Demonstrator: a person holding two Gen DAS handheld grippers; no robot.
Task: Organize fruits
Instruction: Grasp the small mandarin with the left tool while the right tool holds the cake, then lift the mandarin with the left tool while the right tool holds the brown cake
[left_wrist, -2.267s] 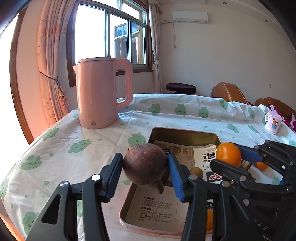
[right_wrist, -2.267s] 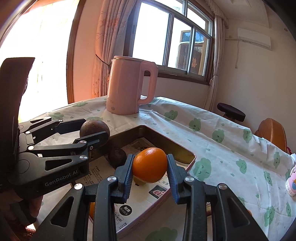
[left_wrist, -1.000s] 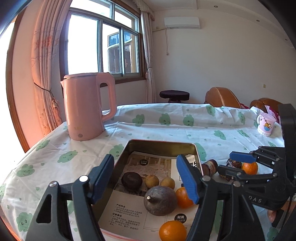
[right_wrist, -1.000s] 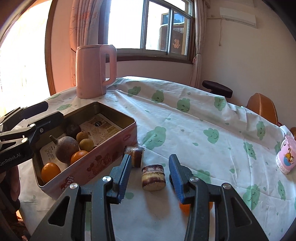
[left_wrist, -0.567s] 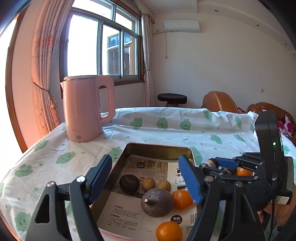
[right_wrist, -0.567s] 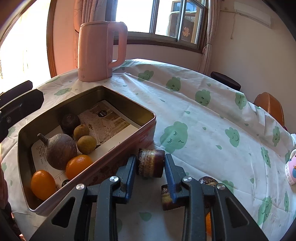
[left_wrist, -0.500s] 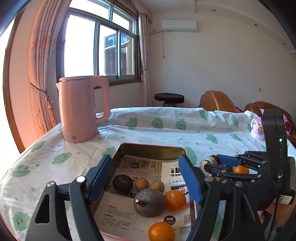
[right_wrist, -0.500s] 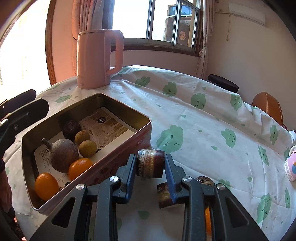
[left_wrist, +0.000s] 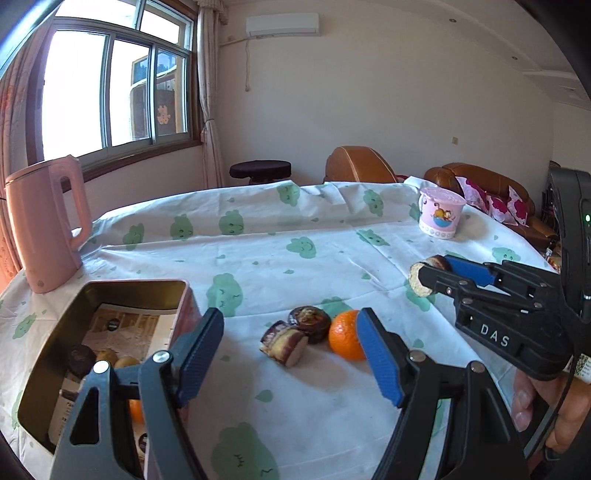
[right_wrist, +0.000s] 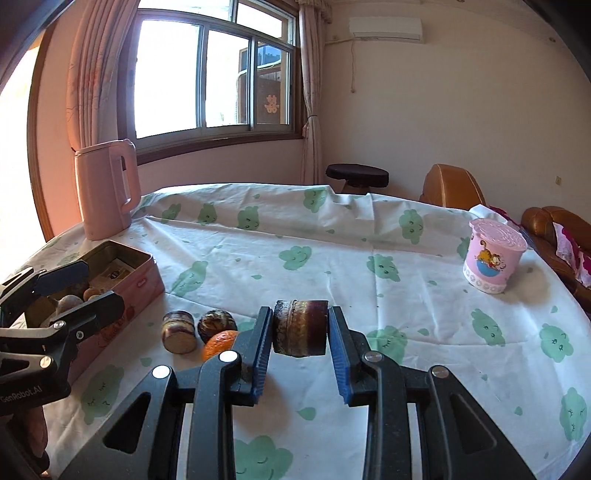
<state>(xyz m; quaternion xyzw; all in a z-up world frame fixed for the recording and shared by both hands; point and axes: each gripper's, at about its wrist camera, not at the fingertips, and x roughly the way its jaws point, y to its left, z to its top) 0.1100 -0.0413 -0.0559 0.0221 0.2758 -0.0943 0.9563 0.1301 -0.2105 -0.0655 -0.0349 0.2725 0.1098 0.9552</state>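
The right tongs (right_wrist: 300, 334) are clamped on a short brown cylinder piece (right_wrist: 300, 328), its flat cut ends pressed between the blue pads, and it hangs clear above the bench (right_wrist: 424, 295), which is covered by a white cloth with green cloud prints. In the left wrist view the same piece (left_wrist: 424, 275) shows at the tip of the right tongs (left_wrist: 439, 273), up and to the right of the pink tin (left_wrist: 110, 291).

The left tongs (left_wrist: 291, 354) stand wide with nothing between the pads, hovering just right of the tin. The tin sits at the bench's left side, lined with printed paper, and holds several fruits: a dark round one (left_wrist: 79, 360), two small brownish ones (left_wrist: 116, 360) and an orange one partly hidden behind the tongs.

On the cloth just right of the tin lie three loose things close together: a second cut brown piece (left_wrist: 284, 341) on its side, a dark round fruit (left_wrist: 310, 321) touching it, and an orange (left_wrist: 345, 334) just beside that, partly behind the right pad of the left tongs.

Behind the tin stands a pink kettle (left_wrist: 44, 229). Far right of the tin, near the bench's far edge, is a pink cup (left_wrist: 439, 218) with a cartoon print. A person's hand (left_wrist: 550, 413) grips the right tool's handle.
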